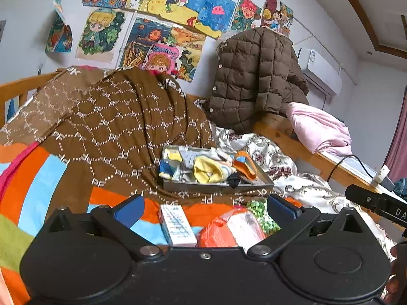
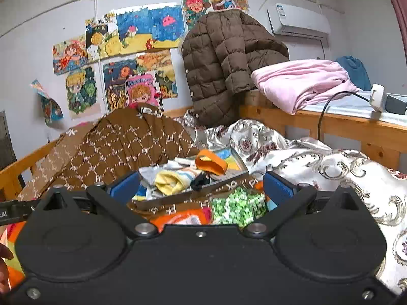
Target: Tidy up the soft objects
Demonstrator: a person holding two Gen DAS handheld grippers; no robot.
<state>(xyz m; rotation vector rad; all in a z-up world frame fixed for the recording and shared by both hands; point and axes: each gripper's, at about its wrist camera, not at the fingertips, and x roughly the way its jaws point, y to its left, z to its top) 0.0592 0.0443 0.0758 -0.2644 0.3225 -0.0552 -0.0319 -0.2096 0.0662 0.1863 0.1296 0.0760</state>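
A grey tray on the bed holds several soft items: a yellow sock, an orange sock and a black piece. The tray and the yellow sock and orange sock also show in the right wrist view. My left gripper is open and empty, short of the tray, over a white box and an orange packet. My right gripper is open and empty, just before the tray, above a green patterned item.
A brown patterned quilt is heaped at the left. A floral cover spreads to the right. A brown puffer jacket and pink bedding hang on a wooden rail with a black cable.
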